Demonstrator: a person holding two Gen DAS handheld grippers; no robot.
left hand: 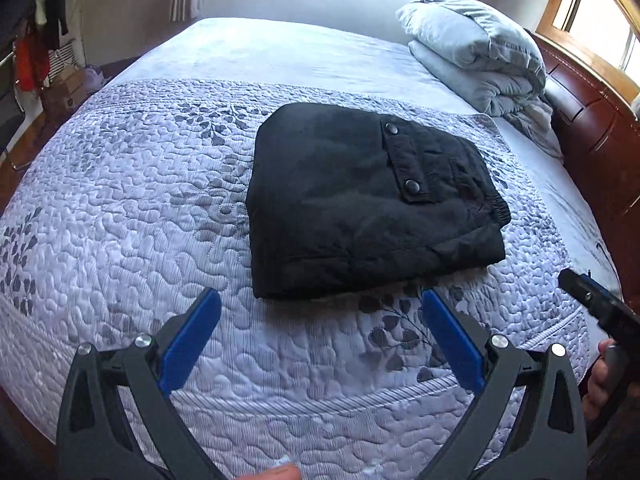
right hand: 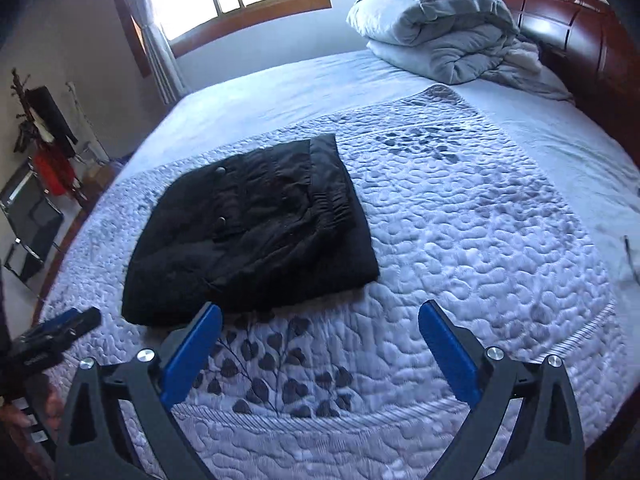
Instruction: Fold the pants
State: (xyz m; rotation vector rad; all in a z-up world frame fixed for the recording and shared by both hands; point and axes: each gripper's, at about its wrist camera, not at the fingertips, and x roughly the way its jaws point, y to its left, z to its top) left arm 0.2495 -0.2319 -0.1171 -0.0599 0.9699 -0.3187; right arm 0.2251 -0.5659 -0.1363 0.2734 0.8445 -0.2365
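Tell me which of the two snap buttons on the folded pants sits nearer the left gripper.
The lower snap button on the pocket flap of the black pants is nearer the open left gripper; the other snap lies farther up the flap.

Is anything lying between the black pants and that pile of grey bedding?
No. Both views show only bare bedspread and sheet between the folded pants and the bedding pile.

Pants (left hand: 360,204) black all over, two dark round snaps on pocket flap. Quilt (left hand: 120,208) under pants pale lilac-white, pebble stitching, grey leaf sprigs (densest just before pants). Beyond quilt: plain light-blue sheet (left hand: 288,52), grey-blue folded comforter (left hand: 476,52), reddish-brown headboard (right hand: 560,20). Tongs (left hand: 320,308) black, blue pads (left hand: 192,340).
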